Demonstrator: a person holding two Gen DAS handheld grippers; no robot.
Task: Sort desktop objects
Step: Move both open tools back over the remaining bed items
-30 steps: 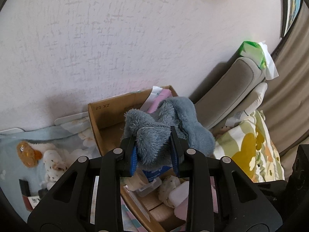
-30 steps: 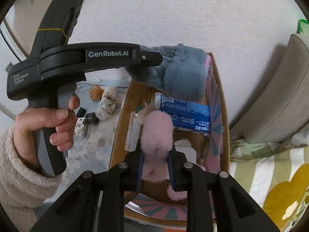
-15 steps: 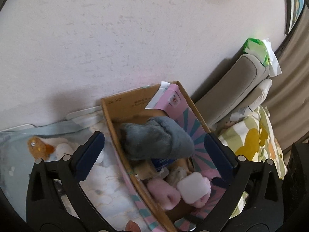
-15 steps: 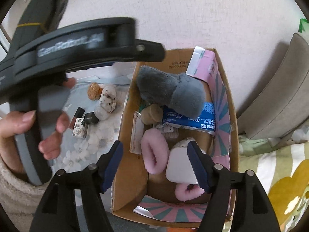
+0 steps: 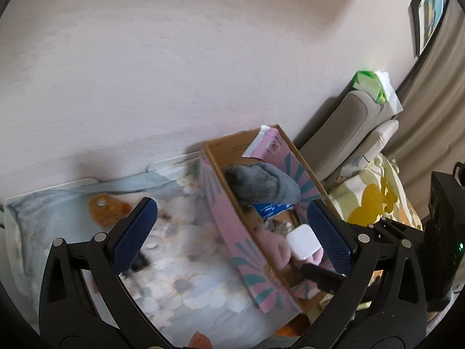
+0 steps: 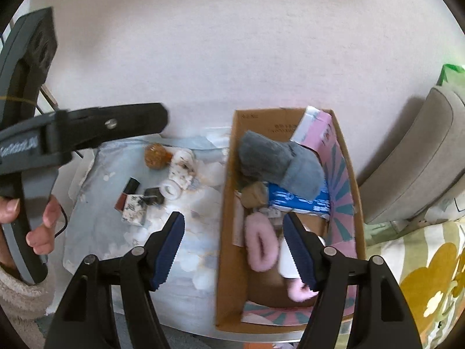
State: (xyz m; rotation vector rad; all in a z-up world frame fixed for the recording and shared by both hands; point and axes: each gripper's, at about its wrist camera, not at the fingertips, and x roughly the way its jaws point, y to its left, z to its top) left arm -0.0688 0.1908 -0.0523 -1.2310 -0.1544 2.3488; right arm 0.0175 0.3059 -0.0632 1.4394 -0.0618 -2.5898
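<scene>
With the grey plush [image 6: 279, 165] and pink plush [image 6: 259, 242] laid in the cardboard box [image 6: 228, 232] as sorted, both the left claw [image 5: 229, 229] and right claw [image 6: 234, 247] are held open and empty above the worktop [image 6: 189, 264], where small items are left.

Home living room: sofa [image 6: 412, 168], cushions [image 5: 375, 200]

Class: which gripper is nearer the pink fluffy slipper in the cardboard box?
Right. The right gripper hangs open just above the pink fluffy slipper; the left gripper, open, straddles the cardboard box wall higher up.
</scene>
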